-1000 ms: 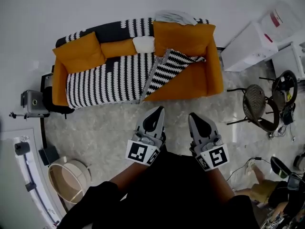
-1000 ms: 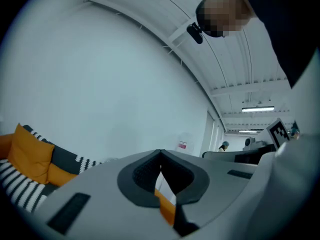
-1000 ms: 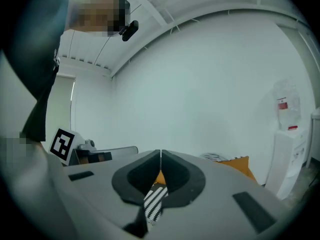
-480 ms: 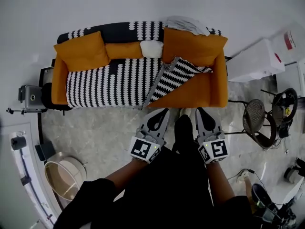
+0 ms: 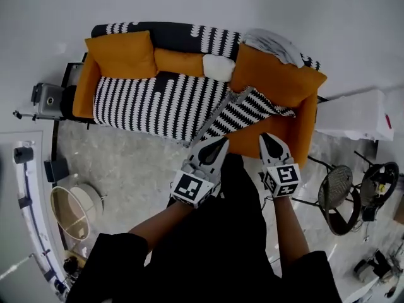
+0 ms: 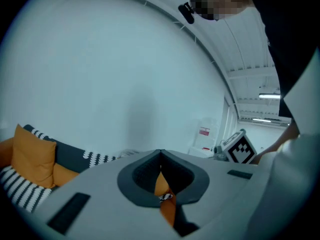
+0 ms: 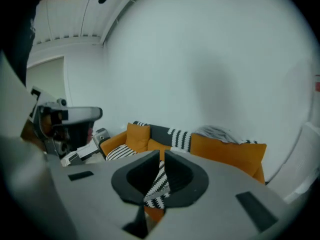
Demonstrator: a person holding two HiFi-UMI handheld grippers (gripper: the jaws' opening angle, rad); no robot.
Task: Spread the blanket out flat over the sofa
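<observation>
An orange sofa (image 5: pixel 308 131) stands against the wall, with a black-and-white patterned blanket (image 5: pixel 158 100) over its left and middle seat and backrest. One blanket corner (image 5: pixel 243 109) is folded back on itself, so the right seat shows bare orange. My left gripper (image 5: pixel 216 141) is shut and empty, just short of the sofa's front edge below that fold. To its right hovers my right gripper (image 5: pixel 265 136), shut and empty, before the bare seat. In the right gripper view the sofa (image 7: pixel 230 151) lies ahead and the blanket (image 7: pixel 159 184) shows past the jaws.
Orange cushions (image 5: pixel 123 53), a small white pillow (image 5: pixel 219 67) and a grey cloth (image 5: pixel 271 43) lie along the backrest. A boxy device (image 5: pixel 47 100) stands left of the sofa, a round basket (image 5: pixel 72 210) on the floor, a dark chair (image 5: pixel 338 197) and white cabinet (image 5: pixel 356 115) at right.
The person has come closer to the sofa, carrying both grippers up to its front edge near the folded-back corner. Both grippers stay shut and empty.
</observation>
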